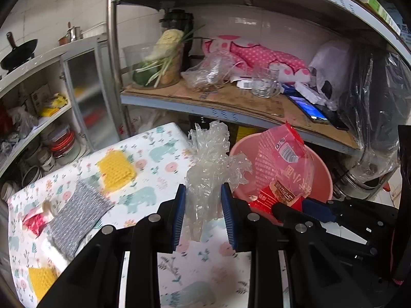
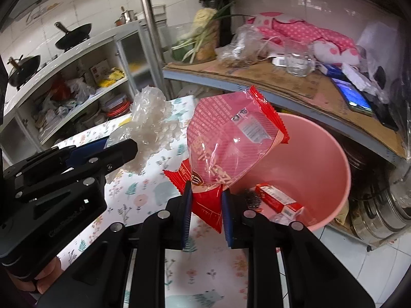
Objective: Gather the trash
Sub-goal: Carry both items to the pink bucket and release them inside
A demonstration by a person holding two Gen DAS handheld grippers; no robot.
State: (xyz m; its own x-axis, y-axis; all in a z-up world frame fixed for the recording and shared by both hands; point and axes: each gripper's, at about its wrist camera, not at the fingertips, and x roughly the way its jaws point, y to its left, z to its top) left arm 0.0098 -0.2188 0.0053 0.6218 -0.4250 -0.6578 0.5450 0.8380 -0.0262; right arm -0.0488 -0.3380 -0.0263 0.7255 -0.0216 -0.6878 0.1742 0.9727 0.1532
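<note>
Left gripper (image 1: 203, 214) clamped on crumpled clear plastic film (image 1: 213, 169), held above floral-patterned tablecloth (image 1: 154, 154). Right gripper (image 2: 206, 211) pinching red-and-clear snack wrapper (image 2: 231, 143) beside round pink plastic basin (image 2: 334, 154). Only right view reveals small red carton (image 2: 278, 200) inside.

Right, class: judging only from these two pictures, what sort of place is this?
Most likely a home kitchen or pantry corner. A black wok sits on a tiled counter, scallions stand on a metal shelf, and stacked bowls fill a cupboard.
</note>
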